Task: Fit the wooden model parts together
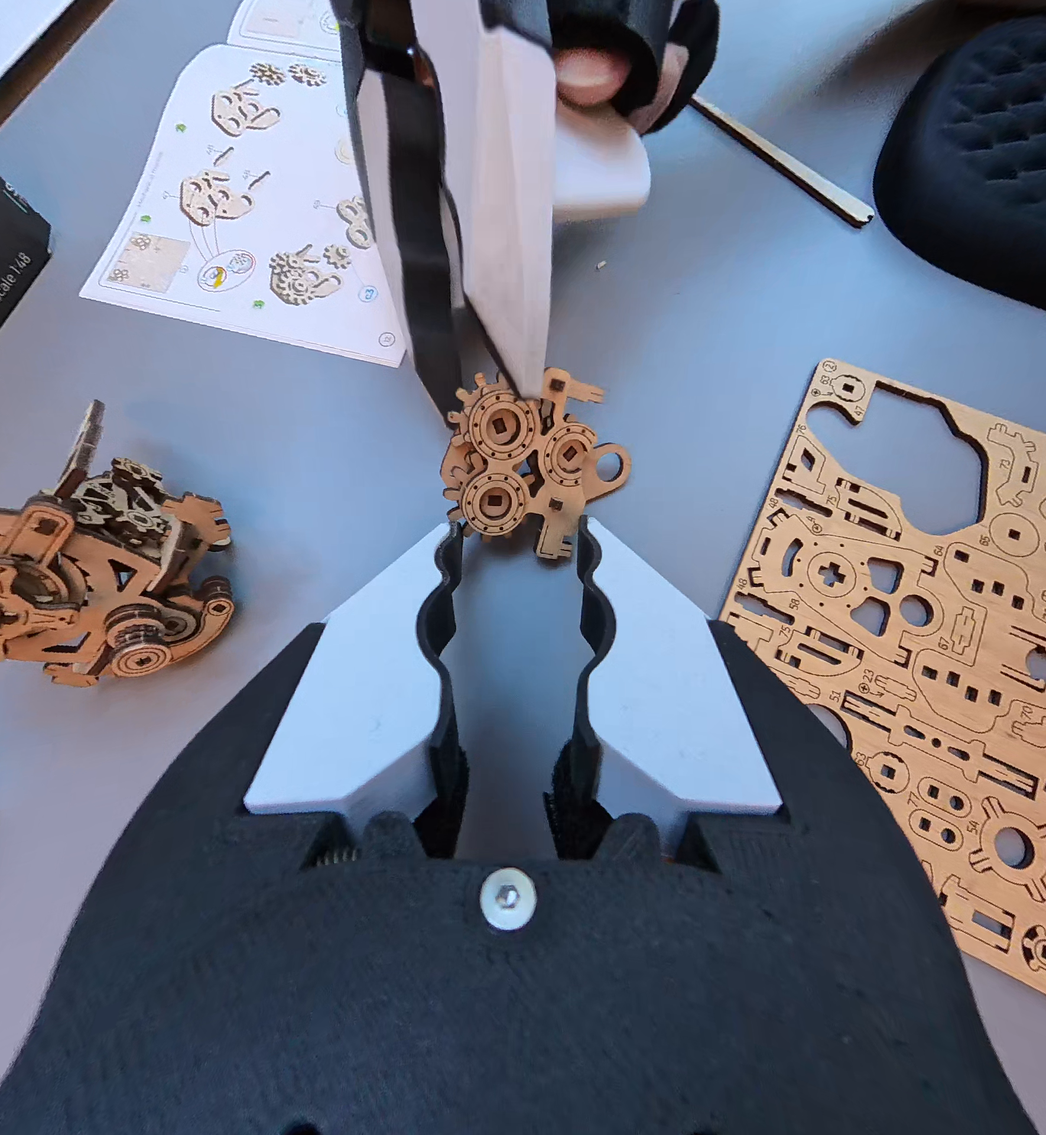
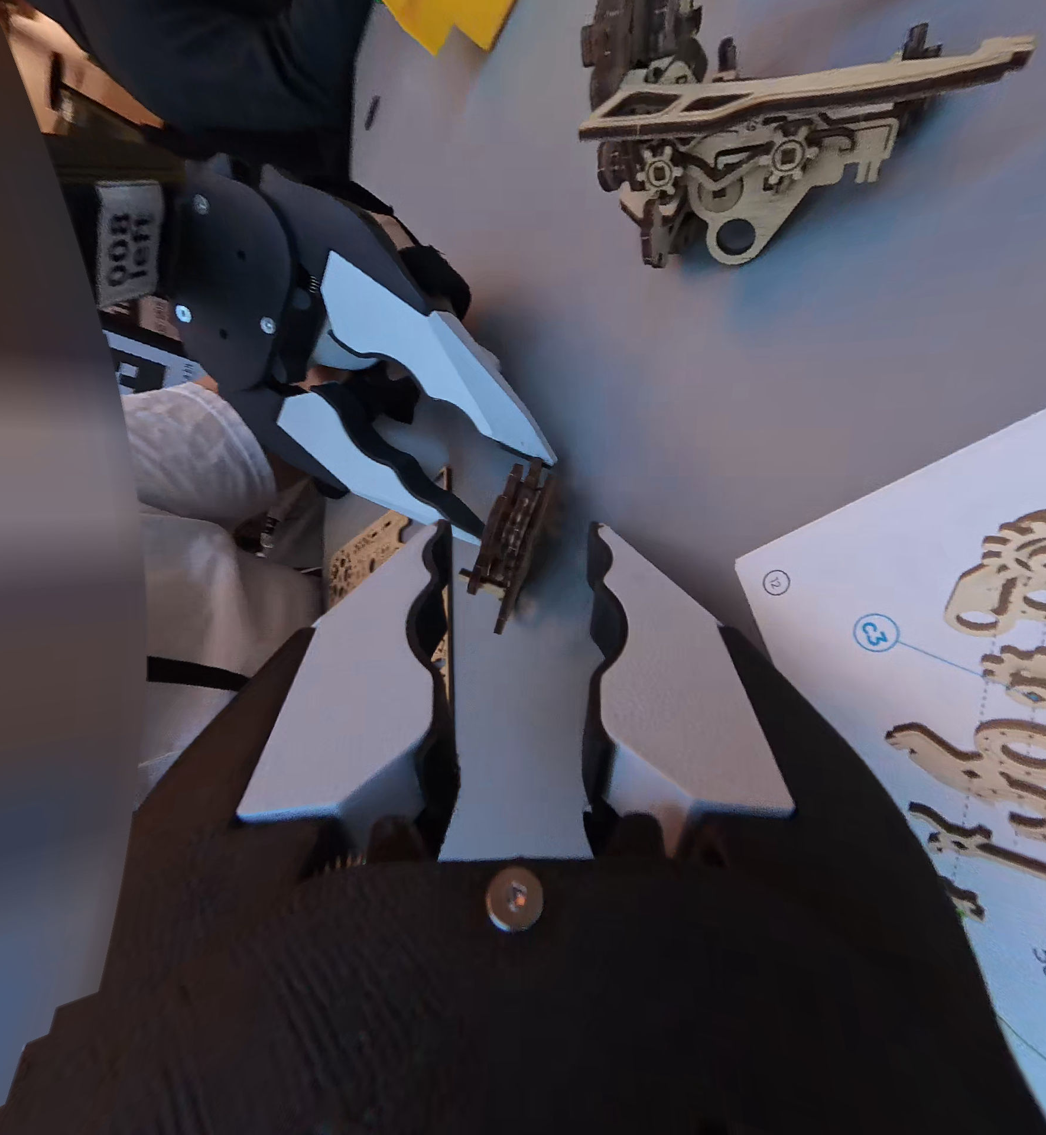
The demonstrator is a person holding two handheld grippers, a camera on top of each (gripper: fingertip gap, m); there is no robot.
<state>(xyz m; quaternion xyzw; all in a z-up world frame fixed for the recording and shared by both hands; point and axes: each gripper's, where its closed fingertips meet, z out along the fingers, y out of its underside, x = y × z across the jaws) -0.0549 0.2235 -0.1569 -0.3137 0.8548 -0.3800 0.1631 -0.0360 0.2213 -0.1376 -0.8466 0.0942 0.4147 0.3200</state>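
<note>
- The left gripper (image 1: 517, 531) has its jaws spread moderately wide, nothing clamped between them; its tips sit just at the lower edge of the gear assembly (image 1: 530, 467), and whether they touch it I cannot tell.
- The right gripper (image 2: 517, 531) is parted about as wide. The gear assembly (image 2: 511, 540) sits edge-on between and just beyond its tips, with a gap on either side, so it has hold of nothing.
- From the left wrist view the right gripper (image 1: 487, 393) comes down from above with its tips resting at the assembly's top edge.
- The gear assembly is thin laser-cut plywood, pale with dark scorched edges: three ringed discs with square centre holes, small toothed gears behind, a loop tab at one side.
- Each gripper has white wedge-shaped fingers (image 1: 373, 675) lined with wavy black pads, in a matte black printed body.
- On the smooth grey table (image 1: 336, 442) lie a partly built wooden model (image 1: 91, 571), a flat wooden parts sheet (image 1: 938, 645) full of cut-outs, and a white instruction sheet (image 1: 226, 202).
</note>
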